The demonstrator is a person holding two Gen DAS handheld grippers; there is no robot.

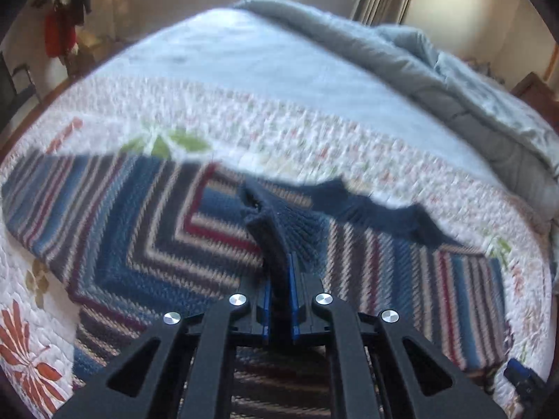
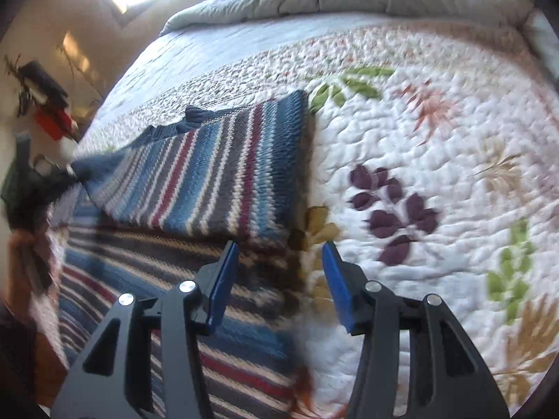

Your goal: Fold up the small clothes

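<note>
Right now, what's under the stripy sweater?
The striped sweater lies on a white flowery quilt, which shows all around it. The quilt's pattern beneath the sweater is covered. The left gripper pinches its navy edge; the right gripper is open.

The left gripper (image 1: 279,272) points steeply downward, its blue pads clamped tight on a pinched-up fold of dark knit cloth that rises ahead of its tips. The right gripper (image 2: 279,255) also tilts steeply down, jaws standing apart with nothing between the pads.
</note>
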